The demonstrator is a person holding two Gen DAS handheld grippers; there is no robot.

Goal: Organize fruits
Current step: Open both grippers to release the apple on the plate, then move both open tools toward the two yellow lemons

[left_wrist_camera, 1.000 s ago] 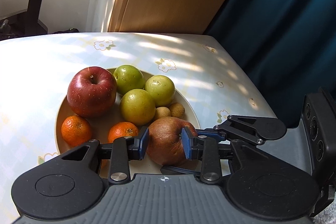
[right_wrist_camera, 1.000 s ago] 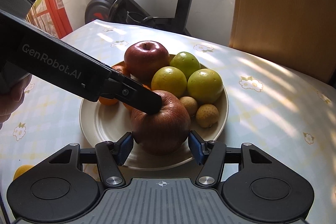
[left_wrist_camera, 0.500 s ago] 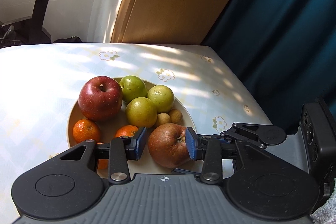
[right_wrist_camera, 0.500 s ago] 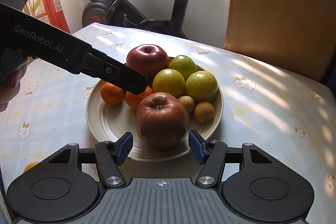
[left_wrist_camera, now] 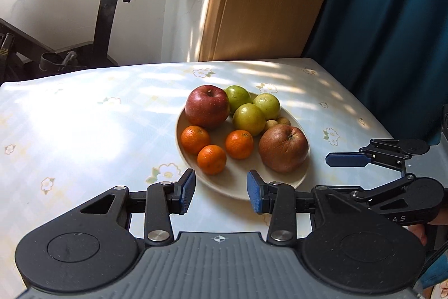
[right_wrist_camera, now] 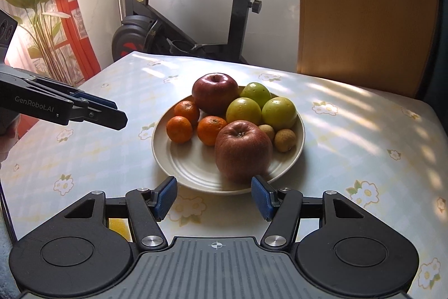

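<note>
A cream plate [left_wrist_camera: 243, 173] [right_wrist_camera: 190, 164] on the flowered tablecloth holds a wrinkled brownish-red apple [left_wrist_camera: 282, 147] [right_wrist_camera: 243, 150], a shiny red apple [left_wrist_camera: 207, 105] [right_wrist_camera: 215, 93], three green fruits [left_wrist_camera: 249, 118], three oranges [left_wrist_camera: 211, 159] and two small brown fruits [right_wrist_camera: 284, 139]. My left gripper [left_wrist_camera: 221, 194] hangs open and empty just short of the plate's near rim. My right gripper [right_wrist_camera: 214, 196] is also open and empty, in front of the brownish apple without touching it. In the right wrist view the left gripper [right_wrist_camera: 114, 114] reaches in from the left.
A yellow fruit [right_wrist_camera: 119, 226] lies on the table, half hidden under my right gripper. The table's right edge [left_wrist_camera: 372, 114] borders a dark blue curtain. An exercise bike [right_wrist_camera: 179, 32] and a wooden panel [right_wrist_camera: 364, 4] stand behind the table.
My left gripper opened off the brownish apple, leaving it on the plate, and drew back and up. The right gripper also pulled back from the plate.
</note>
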